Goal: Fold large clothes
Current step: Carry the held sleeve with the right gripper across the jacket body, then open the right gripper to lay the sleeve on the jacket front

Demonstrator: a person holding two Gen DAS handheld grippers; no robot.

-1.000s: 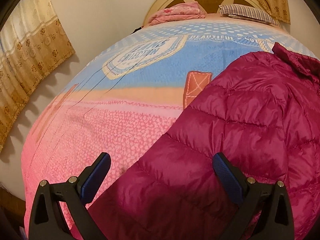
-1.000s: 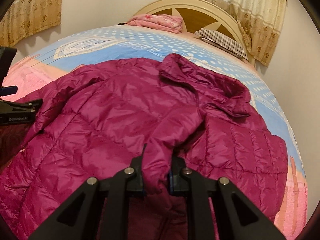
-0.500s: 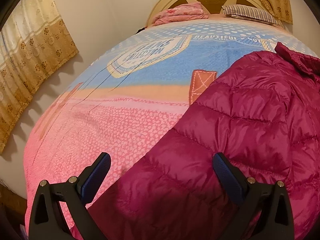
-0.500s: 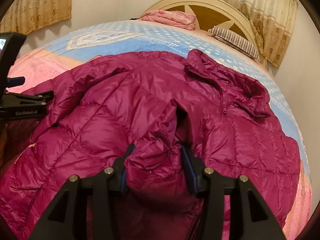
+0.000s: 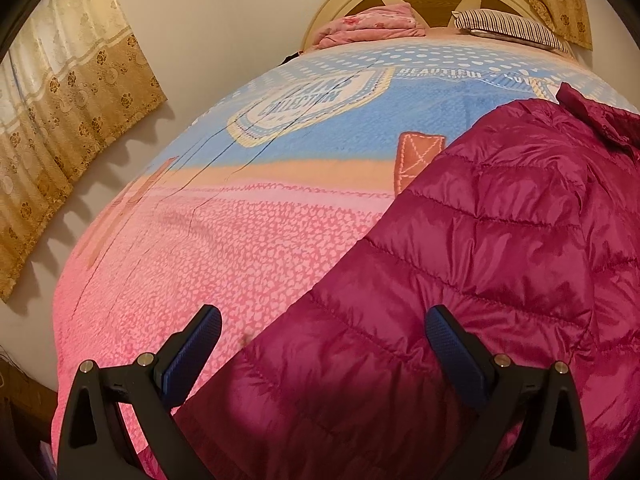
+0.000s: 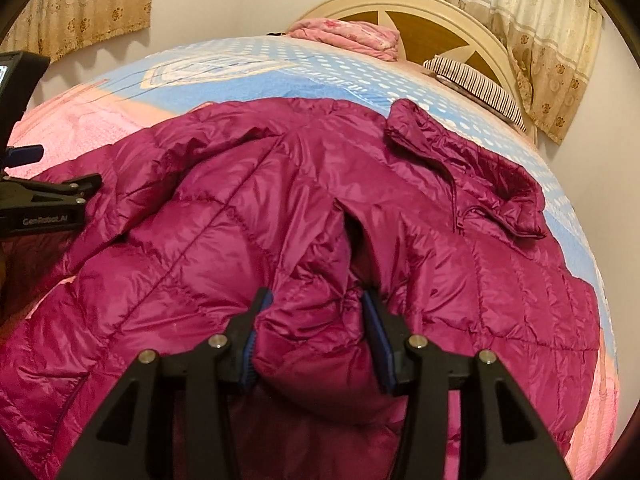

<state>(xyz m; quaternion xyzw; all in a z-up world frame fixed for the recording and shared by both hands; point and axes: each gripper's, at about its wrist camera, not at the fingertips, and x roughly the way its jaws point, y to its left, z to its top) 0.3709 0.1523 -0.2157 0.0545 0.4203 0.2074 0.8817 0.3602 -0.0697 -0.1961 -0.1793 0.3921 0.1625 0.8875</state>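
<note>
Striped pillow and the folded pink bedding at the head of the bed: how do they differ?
The striped pillow has dark and pale stripes; the pink bedding is pink with a flower print. The striped pillow lies as one flat piece; the pink bedding is a folded stack. In the right wrist view the pillow lies to the right of the bedding. Both lie by the headboard, apart from the magenta jacket.

A striped pillow [image 6: 476, 84] and folded pink bedding [image 6: 346, 34] lie by the headboard [image 6: 436, 28]; patterned curtains [image 5: 60, 128] hang behind.
</note>
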